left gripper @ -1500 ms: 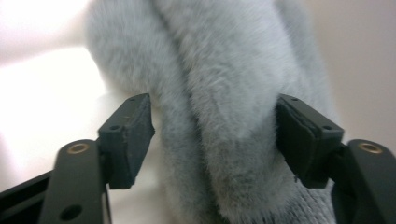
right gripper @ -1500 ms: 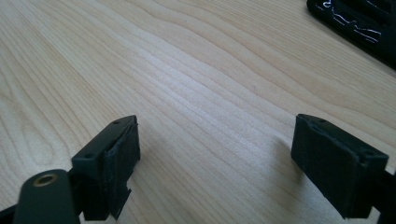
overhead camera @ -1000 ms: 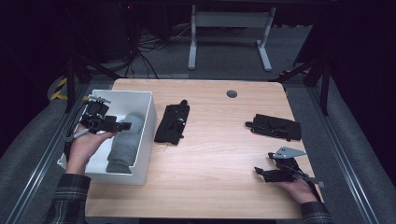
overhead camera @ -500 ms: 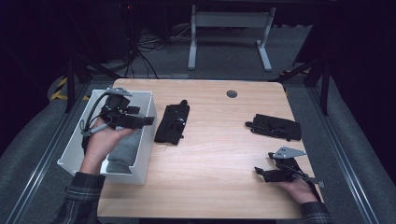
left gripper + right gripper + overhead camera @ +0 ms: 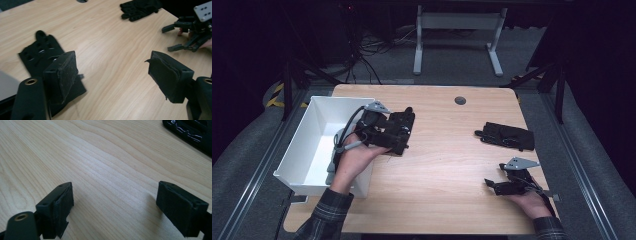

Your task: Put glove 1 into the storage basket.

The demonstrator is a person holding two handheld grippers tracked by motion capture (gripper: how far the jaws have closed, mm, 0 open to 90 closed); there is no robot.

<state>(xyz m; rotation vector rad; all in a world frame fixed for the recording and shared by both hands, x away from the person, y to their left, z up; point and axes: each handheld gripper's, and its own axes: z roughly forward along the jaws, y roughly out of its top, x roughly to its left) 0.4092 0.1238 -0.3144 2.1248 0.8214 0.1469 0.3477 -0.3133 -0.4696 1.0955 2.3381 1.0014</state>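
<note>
Landmark: white bin, open-topped, plain rectangular walls, at the left edge of the wooden table.

Nearest, at the table's front right corner, well apart from the bin: right gripper, resting low in the person's hand, grey three-cornered plate on top. In the right gripper view its jaws stand wide apart, released, nothing between them but pale, fine-grained wood.

Just beside the bin's right wall: left gripper, held over the near black glove. Jaws spread, gripping nothing. In the left gripper view the glove lies flat on the table under and behind the left-hand jaw, partly covered by it; the gap between the two jaws shows bare wood. Pads are dark, rubbery, scuffed with fine scratches; one edge of the other pad looks peeled.

Glove: matte black fabric, limp, with small cut-outs across its back, one fingertip rounded.

Farther right, well apart from the bin: second black glove, flat, same dull fabric.

Far side from the bin: small dark round grommet set in the tabletop near the back edge.
</note>
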